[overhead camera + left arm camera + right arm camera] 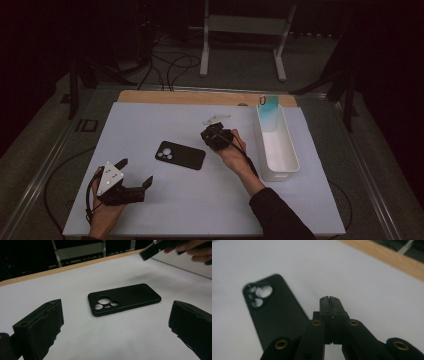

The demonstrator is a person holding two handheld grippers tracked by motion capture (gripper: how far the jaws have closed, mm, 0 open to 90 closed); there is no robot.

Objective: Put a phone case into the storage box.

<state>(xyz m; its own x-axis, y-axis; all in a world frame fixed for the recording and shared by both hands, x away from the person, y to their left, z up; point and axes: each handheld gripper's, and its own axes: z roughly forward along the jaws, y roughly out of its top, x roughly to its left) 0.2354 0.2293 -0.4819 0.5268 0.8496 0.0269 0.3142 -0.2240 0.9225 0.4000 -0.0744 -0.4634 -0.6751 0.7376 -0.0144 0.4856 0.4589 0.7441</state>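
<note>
Black phone case (180,155) lies flat near the middle of the white table (150,200), camera cutouts up, cutout end toward the left side. In the left gripper view the phone case (124,299) sits ahead of the jaws and between their lines, well apart from both. In the right gripper view the phone case (270,315) is blurred, just left of the closed jaw tips, not touching as far as I can tell.

Right gripper (216,135) hangs just right of the case's far end, jaws pressed together with nothing between them. Right gripper (329,300) tips meet in a thin seam.

Left gripper (134,176) rests at the near left of the table, jaws spread wide, holding nothing.

White bin (285,165) stands at the right side of the table, long side running away from the person. A teal card (268,106) stands upright at its far end.
</note>
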